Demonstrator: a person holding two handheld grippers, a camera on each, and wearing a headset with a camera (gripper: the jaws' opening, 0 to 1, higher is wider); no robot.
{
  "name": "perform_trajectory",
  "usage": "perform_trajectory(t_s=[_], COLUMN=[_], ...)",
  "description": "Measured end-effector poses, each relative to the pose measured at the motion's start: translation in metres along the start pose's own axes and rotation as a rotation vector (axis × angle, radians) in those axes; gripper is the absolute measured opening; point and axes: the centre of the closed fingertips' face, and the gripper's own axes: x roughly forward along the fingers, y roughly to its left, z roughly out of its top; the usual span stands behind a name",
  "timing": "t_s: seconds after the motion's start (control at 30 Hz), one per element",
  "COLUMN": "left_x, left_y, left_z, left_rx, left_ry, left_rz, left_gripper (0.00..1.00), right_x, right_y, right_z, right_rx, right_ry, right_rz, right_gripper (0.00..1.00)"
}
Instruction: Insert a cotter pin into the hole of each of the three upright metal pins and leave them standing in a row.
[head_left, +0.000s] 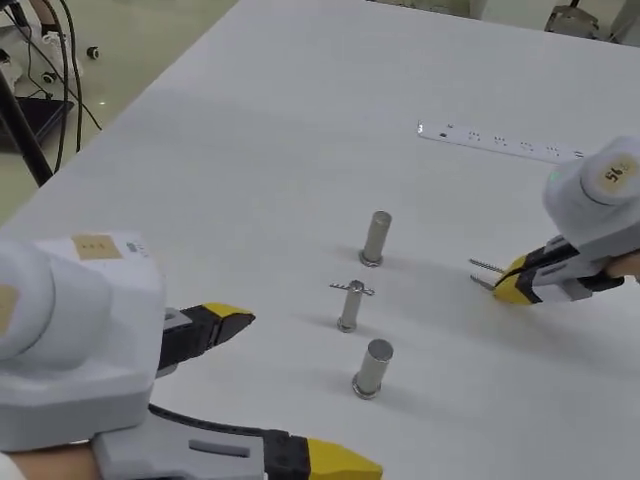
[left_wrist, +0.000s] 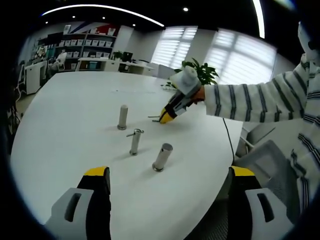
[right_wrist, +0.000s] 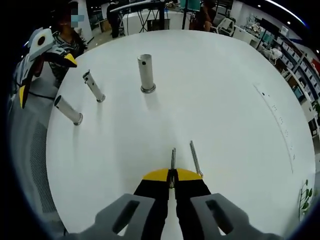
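Three upright metal pins stand in a row on the white table (head_left: 250, 150): far pin (head_left: 376, 238), middle pin (head_left: 349, 305), near pin (head_left: 372, 368). A cotter pin (head_left: 352, 288) sits crosswise through the middle pin's top. The far and near pins' holes look bare. My right gripper (head_left: 503, 285) rests low to the right of the row, shut on a cotter pin (right_wrist: 173, 159); a second thin prong (right_wrist: 195, 157) runs beside it. The far pin (right_wrist: 145, 73) stands well ahead of it. My left gripper (left_wrist: 170, 172) is open wide, with nothing between its jaws, left of the near pin (left_wrist: 162, 157).
A white power strip (head_left: 500, 143) lies at the back right of the table. The table's left edge runs diagonally, with cables and a black stand (head_left: 30, 90) on the floor beyond. A striped sleeve (left_wrist: 260, 100) reaches in behind my right gripper (left_wrist: 162, 119).
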Motion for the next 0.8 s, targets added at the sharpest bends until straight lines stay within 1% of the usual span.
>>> perform_trajectory(t_s=[0.1,0.23,0.37,0.43,0.57,0.63,0.8], left_x=[0.0,-0.002,-0.003,-0.003,-0.004,-0.003,-0.002], left_y=[0.0,0.0,0.0,-0.001,-0.002,-0.004,-0.011], left_z=[-0.001,0.002,0.003,0.003,0.006,0.008,0.014], left_rx=[0.005,0.01,0.012,0.015,0.022,0.028,0.076], left_ry=[0.005,-0.005,-0.01,-0.009,-0.013,-0.019,-0.013], left_rz=[0.002,0.006,0.006,0.007,0.006,-0.003,-0.021], left_gripper=[0.96,0.96,0.96,0.96,0.95,0.95,0.95], right_x=[0.0,-0.001,-0.003,-0.005,-0.014,-0.021,-0.04], right_y=[0.0,0.003,0.006,0.008,0.011,0.013,0.024], right_z=[0.0,-0.001,-0.004,-0.005,-0.003,-0.002,-0.005], right_rx=[0.008,0.032,-0.009,-0.016,-0.013,-0.016,-0.039], right_ry=[-0.004,-0.005,0.013,0.02,0.011,0.001,-0.009], right_rz=[-0.001,0.003,0.0,0.0,-0.002,-0.007,-0.006], right_gripper=[0.0,0.0,0.0,0.0,0.0,0.0,0.0])
